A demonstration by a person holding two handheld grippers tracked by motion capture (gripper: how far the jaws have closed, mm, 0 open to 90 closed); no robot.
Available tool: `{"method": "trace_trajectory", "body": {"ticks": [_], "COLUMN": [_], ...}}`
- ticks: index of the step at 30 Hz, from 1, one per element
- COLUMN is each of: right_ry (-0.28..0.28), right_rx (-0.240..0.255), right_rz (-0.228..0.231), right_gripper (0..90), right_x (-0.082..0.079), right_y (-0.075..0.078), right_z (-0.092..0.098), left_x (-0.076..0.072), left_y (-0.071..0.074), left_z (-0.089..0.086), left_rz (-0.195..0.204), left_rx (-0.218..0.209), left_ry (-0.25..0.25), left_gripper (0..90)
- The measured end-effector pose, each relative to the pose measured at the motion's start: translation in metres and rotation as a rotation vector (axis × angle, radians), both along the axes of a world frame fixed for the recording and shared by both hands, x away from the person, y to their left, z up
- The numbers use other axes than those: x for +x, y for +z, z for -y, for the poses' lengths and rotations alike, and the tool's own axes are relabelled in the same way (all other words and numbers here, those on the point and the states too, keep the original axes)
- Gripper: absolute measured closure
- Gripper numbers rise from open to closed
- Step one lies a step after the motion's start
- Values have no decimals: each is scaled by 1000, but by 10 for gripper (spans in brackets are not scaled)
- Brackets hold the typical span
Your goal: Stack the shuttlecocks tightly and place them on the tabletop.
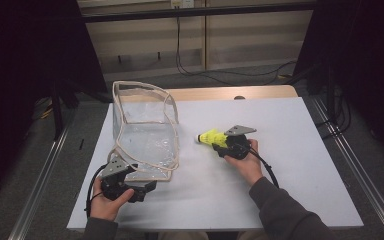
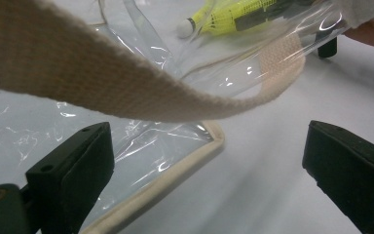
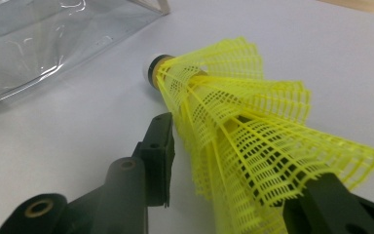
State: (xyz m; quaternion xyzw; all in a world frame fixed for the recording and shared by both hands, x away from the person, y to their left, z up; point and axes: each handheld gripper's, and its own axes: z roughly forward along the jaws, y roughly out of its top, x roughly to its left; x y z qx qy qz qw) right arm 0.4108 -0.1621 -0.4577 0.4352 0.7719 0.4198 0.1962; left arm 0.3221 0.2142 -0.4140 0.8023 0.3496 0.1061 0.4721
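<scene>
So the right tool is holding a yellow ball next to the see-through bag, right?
Not a ball. The right tool holds a yellow shuttlecock, with a netted skirt and a white tip, as the right gripper view shows. It is indeed beside the see-through bag.

This looks like a lab or test room rather than a home. A plain white table (image 1: 300, 165) stands alone on grey carpet (image 1: 85, 140), flanked by metal rails (image 1: 40, 175). Black curtains (image 1: 25, 55) hang on both sides, and loose cables (image 1: 215, 75) trail from what may be a wall socket.
</scene>
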Motion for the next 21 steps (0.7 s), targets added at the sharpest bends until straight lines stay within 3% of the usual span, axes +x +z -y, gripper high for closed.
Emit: {"method": "trace_trajectory", "body": {"ticks": [7,21], "right_ry": [2,76], "right_rx": [5,18], "right_rz": [-5,-19], "right_gripper": [752,797], "right_x": [4,-1], "right_y": [0,5], "right_z": [0,8], "left_x": [0,-1], "left_y": [0,0], "left_z": [-1,-1], "left_rz": [0,1], "left_rx": [-2,3], "left_ry": [3,4], "left_gripper": [48,48]}}
